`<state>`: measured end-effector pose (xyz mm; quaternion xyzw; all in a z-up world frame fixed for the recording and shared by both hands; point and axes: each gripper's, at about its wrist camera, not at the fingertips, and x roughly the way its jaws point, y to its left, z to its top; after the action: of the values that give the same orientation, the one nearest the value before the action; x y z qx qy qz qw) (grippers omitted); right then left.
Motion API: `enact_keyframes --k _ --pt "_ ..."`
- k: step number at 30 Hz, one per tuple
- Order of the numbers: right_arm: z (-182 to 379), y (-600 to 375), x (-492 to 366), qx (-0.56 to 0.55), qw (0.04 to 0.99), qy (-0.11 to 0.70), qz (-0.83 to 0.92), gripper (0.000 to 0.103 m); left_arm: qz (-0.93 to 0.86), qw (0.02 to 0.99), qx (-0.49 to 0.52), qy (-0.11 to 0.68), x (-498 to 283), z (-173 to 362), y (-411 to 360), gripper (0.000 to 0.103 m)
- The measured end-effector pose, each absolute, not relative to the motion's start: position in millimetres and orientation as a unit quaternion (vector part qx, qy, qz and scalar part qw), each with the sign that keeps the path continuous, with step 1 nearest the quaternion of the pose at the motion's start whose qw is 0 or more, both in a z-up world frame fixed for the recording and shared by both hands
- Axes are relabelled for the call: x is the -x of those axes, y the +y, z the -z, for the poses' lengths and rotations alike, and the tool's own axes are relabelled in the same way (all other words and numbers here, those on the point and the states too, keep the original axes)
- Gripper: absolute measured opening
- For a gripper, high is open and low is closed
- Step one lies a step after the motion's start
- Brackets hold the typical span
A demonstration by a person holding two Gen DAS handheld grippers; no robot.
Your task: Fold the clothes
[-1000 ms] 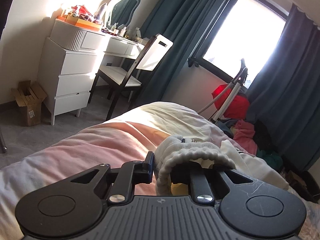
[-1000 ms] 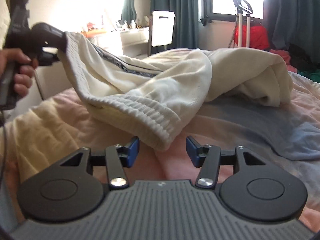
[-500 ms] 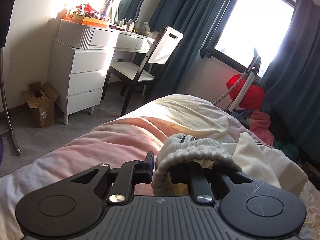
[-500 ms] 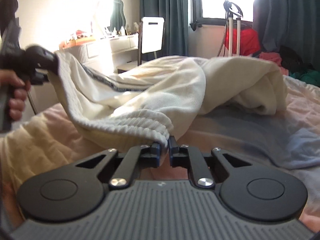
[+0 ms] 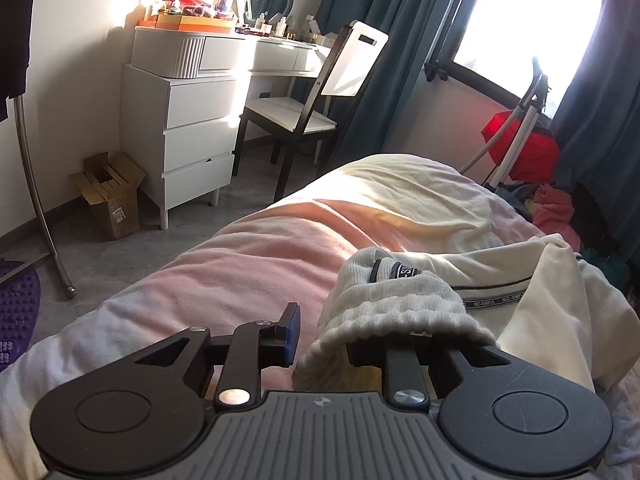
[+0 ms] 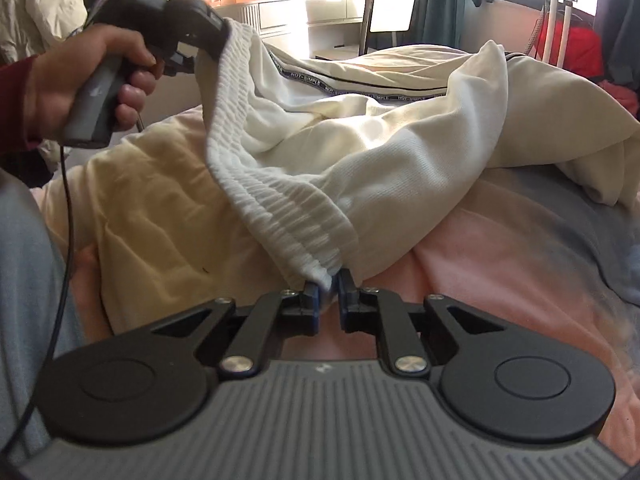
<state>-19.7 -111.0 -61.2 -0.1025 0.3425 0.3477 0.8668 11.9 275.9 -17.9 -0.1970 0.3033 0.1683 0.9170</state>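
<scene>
Sunlit bedroom surroundings fill the left wrist view: a white chest of drawers (image 5: 192, 128), a dark-framed chair with a white seat (image 5: 308, 116) and teal curtains behind a bed covered in a pink and cream quilt (image 5: 256, 268). The cream knitted trousers with a ribbed elastic waistband and a dark printed side stripe (image 5: 500, 288) lie on the quilt to the right of centre. The left gripper (image 5: 320, 340) is seen with its jaws apart; the waistband is draped over the right finger, while the blue-padded left finger (image 5: 291, 336) stands clear of the cloth.

From the right wrist view, the trousers are spread across the bed, legs bunched toward the far right. The waistband is stretched as a sagging line from the left gripper, held by a hand (image 6: 80, 80) at upper left, down to the right gripper (image 6: 329, 298). The right gripper's jaws are pinched nearly together on the waistband's lower corner.

The waistband's long axis is thus judged to run between the two grippers, the right one being nearer its low end.
</scene>
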Motion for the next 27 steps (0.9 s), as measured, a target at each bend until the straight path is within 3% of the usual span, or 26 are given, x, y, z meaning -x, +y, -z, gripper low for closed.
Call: enact_keyframes --k 6,9,18,22,27 --pt "59.8 -118.6 15.3 0.080 0.871 0.348 -0.337 0.015 -0.166 0.914 0.201 0.310 2.1 7.2 273.7 0.032" --pt "60.6 -120.7 14.7 0.074 0.873 0.349 -0.332 0.015 -0.182 0.909 0.230 0.296 19.2 -2.1 275.0 0.043" --pt "60.6 -125.6 14.1 0.062 0.873 0.351 -0.333 0.016 -0.179 0.901 0.319 0.235 63.0 -20.9 284.1 0.044" --pt "61.0 -127.5 13.3 0.055 0.872 0.356 -0.331 0.016 -0.193 0.901 0.331 0.203 77.1 -27.2 289.5 0.055" --pt "59.5 -129.7 11.1 0.043 0.869 0.363 -0.332 0.017 -0.178 0.903 0.330 0.212 71.3 -27.5 283.7 0.057"
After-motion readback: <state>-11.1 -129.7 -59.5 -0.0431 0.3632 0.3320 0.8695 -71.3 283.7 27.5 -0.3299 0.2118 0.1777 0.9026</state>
